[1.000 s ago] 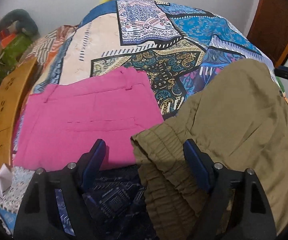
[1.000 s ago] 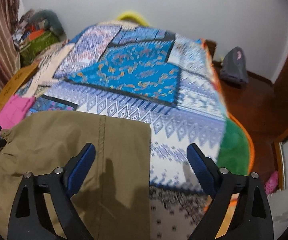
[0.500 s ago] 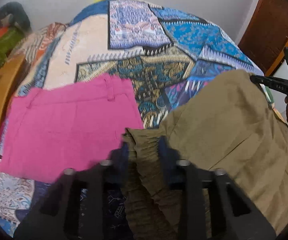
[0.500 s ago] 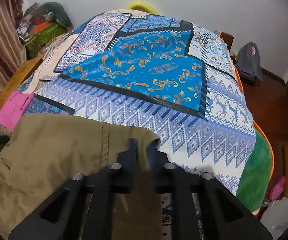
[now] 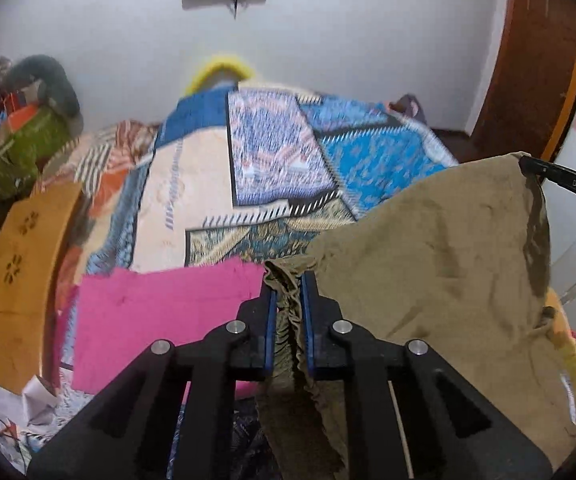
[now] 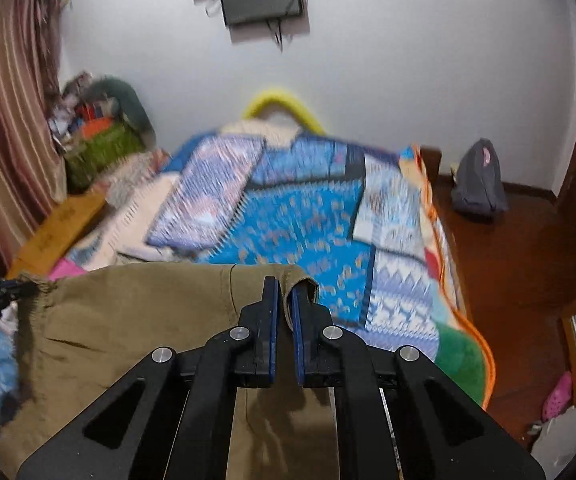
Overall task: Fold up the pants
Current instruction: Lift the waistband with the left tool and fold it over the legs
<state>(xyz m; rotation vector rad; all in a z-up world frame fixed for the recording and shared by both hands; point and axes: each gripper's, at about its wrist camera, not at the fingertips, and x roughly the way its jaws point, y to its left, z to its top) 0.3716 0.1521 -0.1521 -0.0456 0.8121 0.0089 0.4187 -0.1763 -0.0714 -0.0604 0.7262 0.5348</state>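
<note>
The olive pants (image 5: 440,264) hang lifted off the bed between my two grippers. My left gripper (image 5: 288,280) is shut on their gathered elastic waistband at the left corner. My right gripper (image 6: 284,286) is shut on the opposite corner of the pants (image 6: 136,320); it also shows at the right edge of the left wrist view (image 5: 560,186). The cloth is stretched between the two and sags below, hiding the near part of the bed.
A patchwork bedspread (image 5: 272,168) (image 6: 288,220) covers the bed. Folded pink pants (image 5: 160,312) lie on it at the left. A wooden headboard panel (image 5: 20,280) stands at the far left. A grey bag (image 6: 478,184) sits on the wooden floor at the right.
Both grippers were open over the pants a second ago, then shut on the waistband and the other corner. Both have now lifted the pants up off the bed.
</note>
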